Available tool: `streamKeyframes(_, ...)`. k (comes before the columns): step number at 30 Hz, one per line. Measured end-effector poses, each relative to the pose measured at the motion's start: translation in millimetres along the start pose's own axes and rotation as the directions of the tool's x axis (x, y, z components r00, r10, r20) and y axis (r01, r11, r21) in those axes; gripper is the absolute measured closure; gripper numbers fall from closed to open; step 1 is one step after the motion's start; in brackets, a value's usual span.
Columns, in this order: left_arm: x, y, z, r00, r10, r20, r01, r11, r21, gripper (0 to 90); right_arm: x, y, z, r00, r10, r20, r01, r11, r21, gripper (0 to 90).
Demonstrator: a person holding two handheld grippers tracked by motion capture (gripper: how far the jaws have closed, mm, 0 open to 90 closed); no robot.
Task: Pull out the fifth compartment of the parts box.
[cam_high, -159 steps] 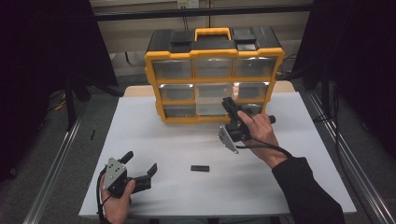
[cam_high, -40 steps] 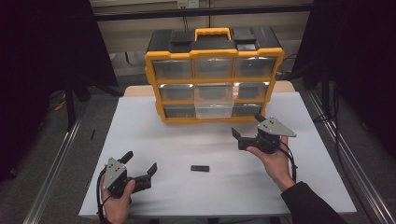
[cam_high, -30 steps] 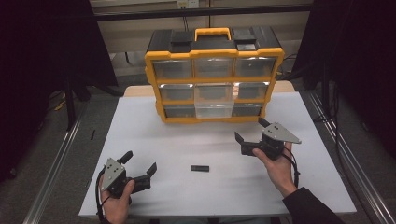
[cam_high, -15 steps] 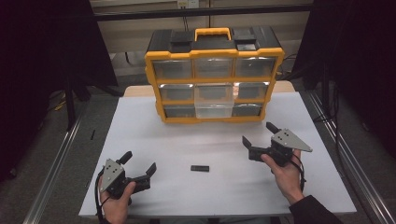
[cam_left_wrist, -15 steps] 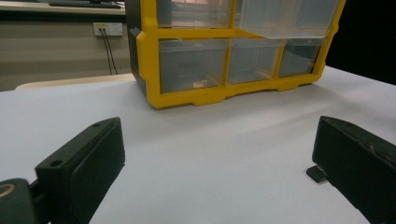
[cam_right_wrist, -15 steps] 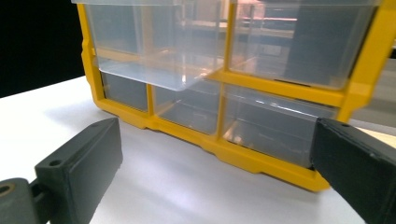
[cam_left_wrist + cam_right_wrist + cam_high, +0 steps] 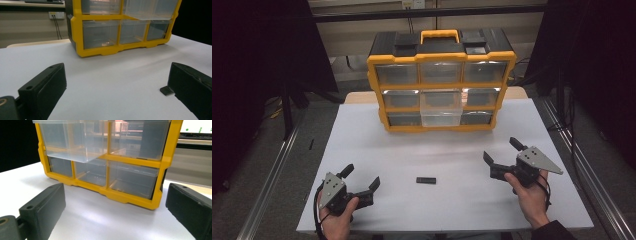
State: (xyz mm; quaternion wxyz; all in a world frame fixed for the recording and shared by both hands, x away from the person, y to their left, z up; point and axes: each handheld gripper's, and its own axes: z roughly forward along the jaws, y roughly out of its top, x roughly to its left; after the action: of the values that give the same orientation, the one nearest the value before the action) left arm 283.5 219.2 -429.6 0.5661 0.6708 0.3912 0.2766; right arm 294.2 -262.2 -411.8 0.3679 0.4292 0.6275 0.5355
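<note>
A yellow organizer (image 7: 442,80) with clear drawers stands at the back of the white table (image 7: 362,135). Its centre drawer (image 7: 440,106) in the middle row sticks out. A small flat black part (image 7: 426,180) lies on the table between my grippers. My left gripper (image 7: 362,176) rests open at the front left, empty. In the left gripper view the black part (image 7: 166,90) lies just beside the right-hand jaw, with the organizer (image 7: 120,32) beyond. My right gripper (image 7: 500,150) is open and empty at the front right, and the right gripper view faces the organizer (image 7: 112,170) and its protruding drawer (image 7: 72,142).
Metal rails (image 7: 272,175) run along both sides of the table. Dark curtains close off the left and right. A bare stretch of table lies between the organizer and the grippers.
My right gripper has drawn back from the organizer's middle drawer to the table's front right, and the drawer stands pulled out. The left gripper and the black part have stayed put.
</note>
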Motion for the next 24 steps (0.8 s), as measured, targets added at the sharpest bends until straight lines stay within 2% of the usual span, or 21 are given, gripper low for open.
streamKeyframes(8,2.5,-1.0,-1.4,0.9997,-0.013,-0.021,0.013,0.9999,0.0,2.4,-1.1,-5.4,-16.9,0.9997,-0.009,0.024,0.009,1.0,0.004,2.3)
streamKeyframes(17,4.6,-2.4,-1.8,0.9997,-0.018,-0.017,0.018,0.9998,0.005,2.7,-10.6,-12.2,-35.2,0.9985,-0.005,0.055,0.005,0.9999,0.011,2.0)
streamKeyframes(19,4.5,-2.4,-2.0,0.9996,-0.022,-0.02,0.022,0.9998,0.001,3.0,-14.7,-13.6,-38.6,0.9972,-0.011,0.075,0.01,0.9999,0.012,1.9)
streamKeyframes(24,3.8,-1.7,-1.7,0.9996,-0.025,-0.016,0.025,0.9997,-0.005,3.1,-17.2,-19.6,-46.0,0.9966,0.012,0.082,-0.014,0.9995,0.028,1.9)
